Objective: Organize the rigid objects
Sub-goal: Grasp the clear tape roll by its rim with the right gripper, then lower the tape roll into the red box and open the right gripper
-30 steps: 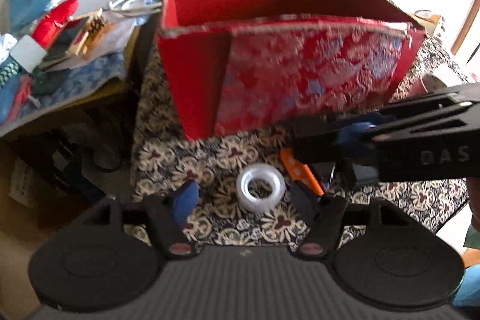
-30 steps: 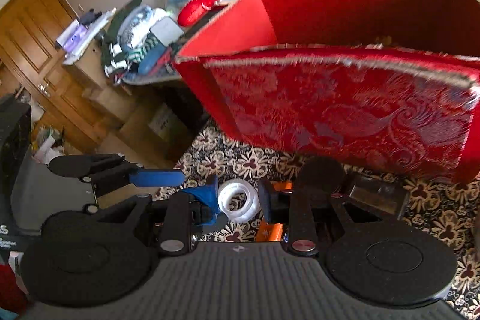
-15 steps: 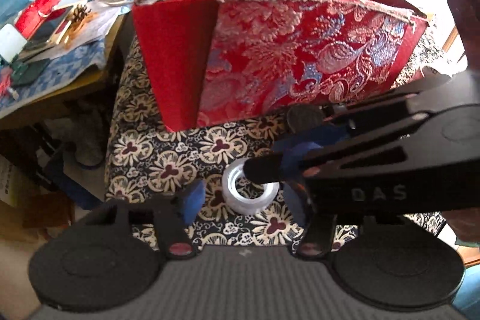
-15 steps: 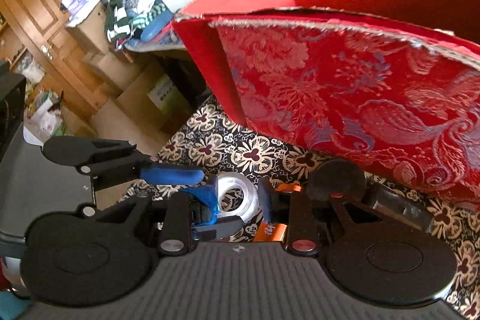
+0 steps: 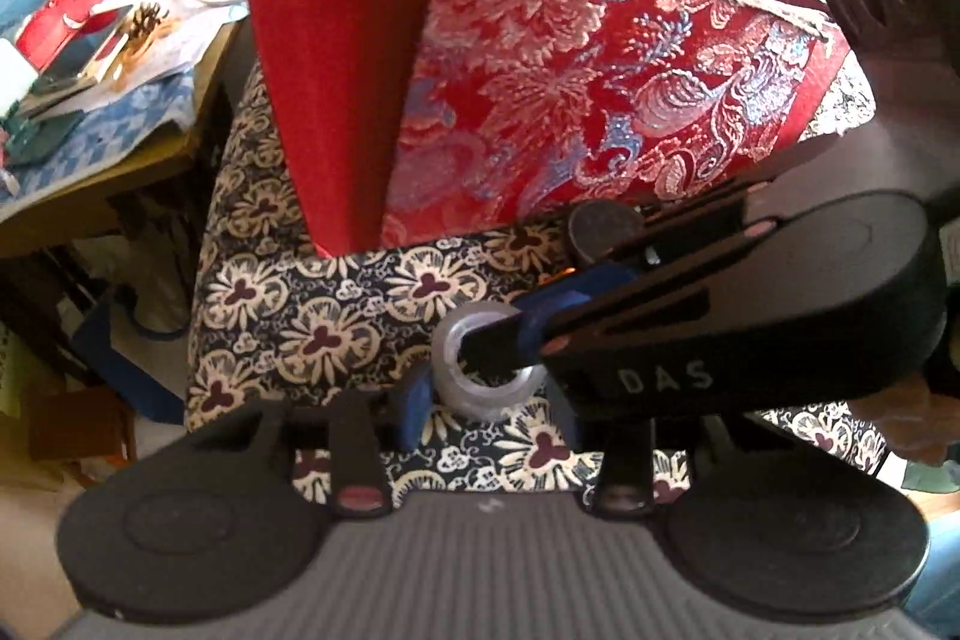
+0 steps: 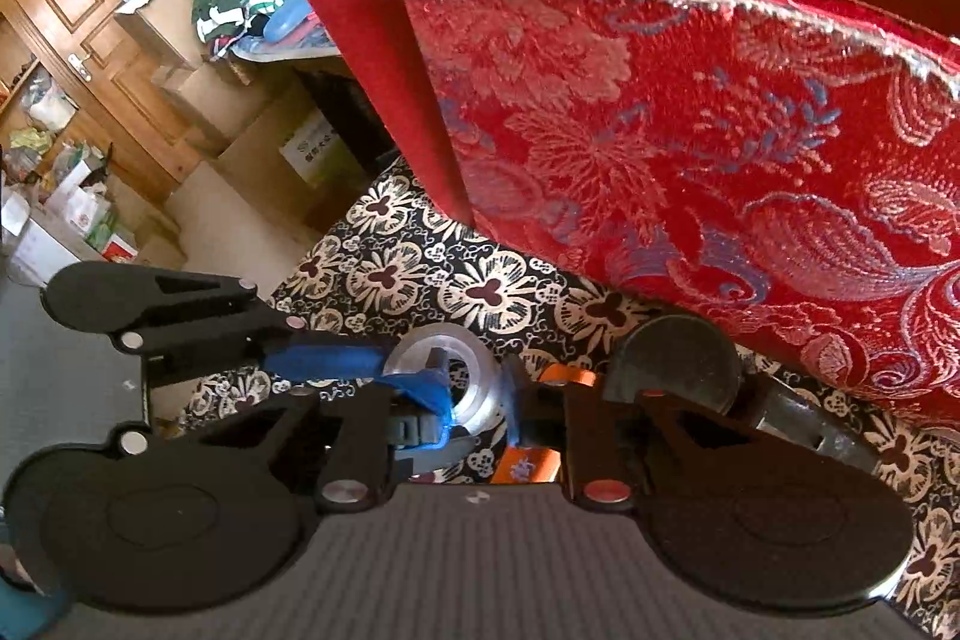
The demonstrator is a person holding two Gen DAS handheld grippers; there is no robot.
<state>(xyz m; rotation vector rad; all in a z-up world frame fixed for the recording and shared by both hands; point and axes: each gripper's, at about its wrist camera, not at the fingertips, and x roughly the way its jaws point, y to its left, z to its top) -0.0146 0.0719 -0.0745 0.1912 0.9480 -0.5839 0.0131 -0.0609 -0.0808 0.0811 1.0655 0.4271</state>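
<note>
A clear tape roll (image 5: pixel 486 370) lies on the floral cloth in front of a red brocade box (image 5: pixel 570 100). My left gripper (image 5: pixel 486 409) is open, its fingers on either side of the roll. My right gripper (image 6: pixel 477 394) is open too and straddles the same roll (image 6: pixel 447 364), with one finger reaching over the roll in the left wrist view (image 5: pixel 498 349). An orange utility knife (image 6: pixel 528 460) lies under the right gripper, mostly hidden. The box (image 6: pixel 690 148) stands open at the top.
The floral cloth (image 5: pixel 288 316) covers a small table whose left edge drops to the floor. A cluttered side table (image 5: pixel 90 58) stands at left. A dark round object (image 6: pixel 675 364) lies by the box's base. A wooden door (image 6: pixel 54 16) and cartons stand far left.
Both grippers have moved in on the tape roll. The right gripper's finger now reaches across the roll in the left wrist view. The box looms closer.
</note>
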